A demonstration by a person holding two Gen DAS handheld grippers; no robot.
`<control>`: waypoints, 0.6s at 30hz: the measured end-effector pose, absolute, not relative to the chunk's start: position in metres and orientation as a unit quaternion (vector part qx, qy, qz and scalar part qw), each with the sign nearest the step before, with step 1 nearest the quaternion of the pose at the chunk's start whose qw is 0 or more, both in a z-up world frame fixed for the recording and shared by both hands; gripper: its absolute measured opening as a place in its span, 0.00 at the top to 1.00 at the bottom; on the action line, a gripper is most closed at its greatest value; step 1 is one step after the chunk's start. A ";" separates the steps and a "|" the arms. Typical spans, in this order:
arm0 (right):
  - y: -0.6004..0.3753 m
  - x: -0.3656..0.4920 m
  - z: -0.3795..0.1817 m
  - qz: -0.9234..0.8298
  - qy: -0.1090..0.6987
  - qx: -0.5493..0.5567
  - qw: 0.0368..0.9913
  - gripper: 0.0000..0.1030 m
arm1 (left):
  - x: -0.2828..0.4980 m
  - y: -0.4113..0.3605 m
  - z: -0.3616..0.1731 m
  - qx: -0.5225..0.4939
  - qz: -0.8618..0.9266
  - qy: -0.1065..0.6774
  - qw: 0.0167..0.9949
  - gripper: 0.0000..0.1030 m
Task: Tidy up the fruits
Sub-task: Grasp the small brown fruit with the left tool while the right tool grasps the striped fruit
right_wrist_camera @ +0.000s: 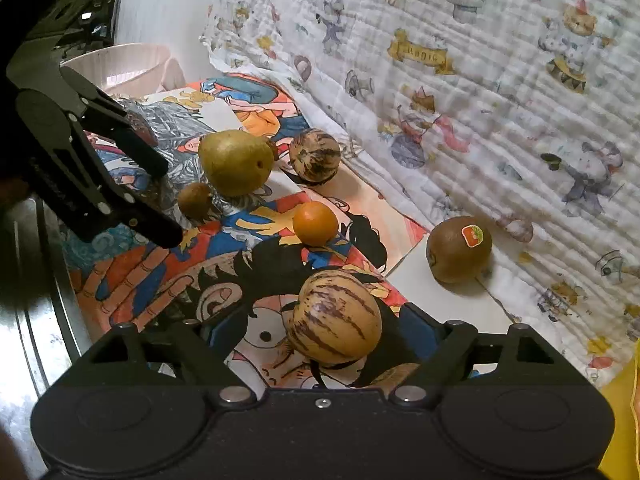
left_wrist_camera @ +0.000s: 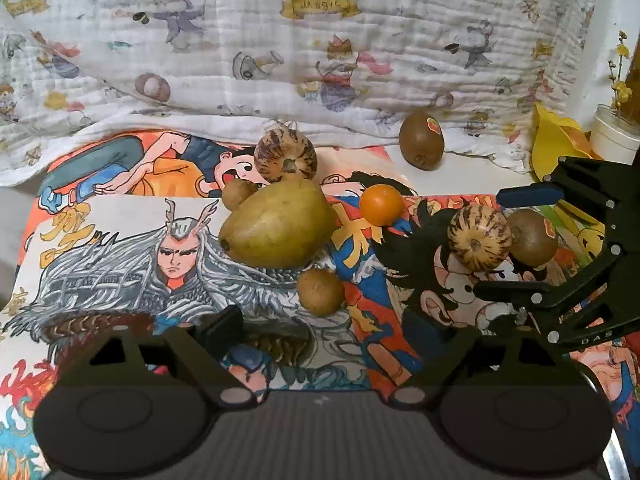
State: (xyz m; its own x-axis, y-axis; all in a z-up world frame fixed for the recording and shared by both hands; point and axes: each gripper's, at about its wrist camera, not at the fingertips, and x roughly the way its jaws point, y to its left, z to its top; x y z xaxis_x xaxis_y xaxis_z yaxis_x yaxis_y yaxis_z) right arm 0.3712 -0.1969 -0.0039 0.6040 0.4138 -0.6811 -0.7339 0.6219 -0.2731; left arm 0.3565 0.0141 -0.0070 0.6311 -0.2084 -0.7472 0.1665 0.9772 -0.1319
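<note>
Surface: white tabletop [right_wrist_camera: 448, 300]
Covering: cartoon mat [left_wrist_camera: 120, 248], ahead of the left jaws
Right of it: kiwi [left_wrist_camera: 421, 141] on bare tabletop

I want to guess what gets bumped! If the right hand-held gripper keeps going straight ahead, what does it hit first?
Probably the striped melon. It sits right between the open fingers of the right hand-held gripper, with the small orange fruit farther along the same line. Depth is hard to judge here.

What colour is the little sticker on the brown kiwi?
The sticker on the brown kiwi is orange-red with a bit of green, clearest in the right wrist view.
</note>
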 end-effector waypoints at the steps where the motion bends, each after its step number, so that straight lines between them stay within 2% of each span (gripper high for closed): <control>1: -0.197 0.372 -0.005 0.337 0.292 -0.277 0.851 0.18 | 0.358 0.014 -0.008 -0.024 -0.104 0.415 0.904 0.17; 3: -0.195 0.374 -0.008 0.336 0.293 -0.282 0.849 0.20 | 0.359 0.012 -0.009 -0.023 -0.104 0.411 0.905 0.20; 6: -0.194 0.375 -0.011 0.334 0.293 -0.290 0.848 0.29 | 0.362 0.010 -0.010 -0.021 -0.105 0.410 0.906 0.27; 9: -0.193 0.376 -0.013 0.330 0.287 -0.296 0.849 0.31 | 0.363 0.006 -0.012 -0.009 -0.096 0.411 0.907 0.35; 11: -0.191 0.376 -0.015 0.327 0.285 -0.303 0.849 0.41 | 0.363 0.003 -0.013 0.001 -0.091 0.408 0.908 0.42; 14: -0.191 0.378 -0.016 0.323 0.283 -0.299 0.852 0.45 | 0.362 0.002 -0.013 0.008 -0.085 0.405 0.910 0.50; 18: -0.190 0.377 -0.017 0.321 0.277 -0.302 0.854 0.46 | 0.362 0.005 -0.013 0.003 -0.078 0.403 0.912 0.61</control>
